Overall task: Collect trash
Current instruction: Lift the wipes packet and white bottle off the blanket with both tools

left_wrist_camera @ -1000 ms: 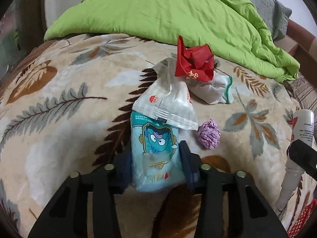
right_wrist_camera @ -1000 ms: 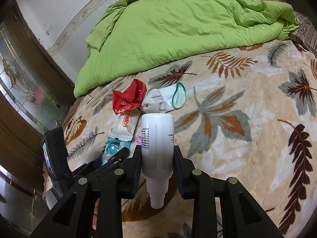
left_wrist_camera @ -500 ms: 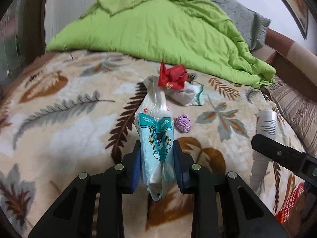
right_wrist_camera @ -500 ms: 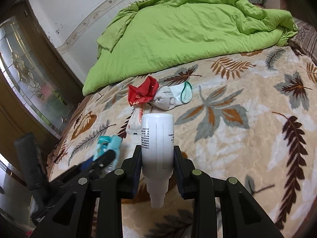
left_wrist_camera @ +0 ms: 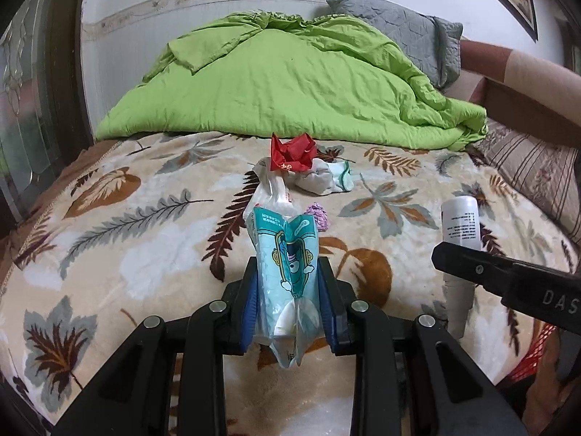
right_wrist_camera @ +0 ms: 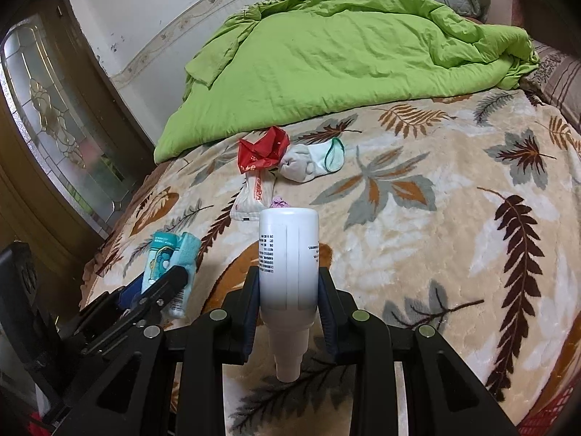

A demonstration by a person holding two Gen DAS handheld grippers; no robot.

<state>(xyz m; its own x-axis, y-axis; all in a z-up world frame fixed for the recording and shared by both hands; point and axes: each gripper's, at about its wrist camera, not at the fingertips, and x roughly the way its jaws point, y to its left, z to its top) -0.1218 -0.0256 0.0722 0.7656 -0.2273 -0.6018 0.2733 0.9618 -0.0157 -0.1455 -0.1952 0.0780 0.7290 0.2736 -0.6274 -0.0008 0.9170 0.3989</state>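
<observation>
My left gripper (left_wrist_camera: 288, 290) is shut on a teal cartoon snack wrapper (left_wrist_camera: 287, 254) and holds it above the bed; the wrapper also shows in the right wrist view (right_wrist_camera: 169, 254). My right gripper (right_wrist_camera: 288, 290) is shut on a white plastic bottle (right_wrist_camera: 288, 254), cap end toward the camera; the bottle also shows in the left wrist view (left_wrist_camera: 460, 223). Still on the leaf-print blanket (left_wrist_camera: 145, 225) lie a white snack packet (left_wrist_camera: 270, 189), a crumpled red wrapper (left_wrist_camera: 290, 154), a purple paper ball (left_wrist_camera: 319, 214) and a white sock (left_wrist_camera: 325, 180).
A green duvet (left_wrist_camera: 290, 87) is heaped at the far end of the bed, with a grey pillow (left_wrist_camera: 410, 25) behind it. A wooden door with glass panes (right_wrist_camera: 47, 138) stands at the left. A red mesh item (left_wrist_camera: 533, 356) shows at the lower right.
My left gripper closed on the teal wrapper, lifted it off the blanket and drew back from the pile. My right gripper, still holding the bottle, also pulled back a little.
</observation>
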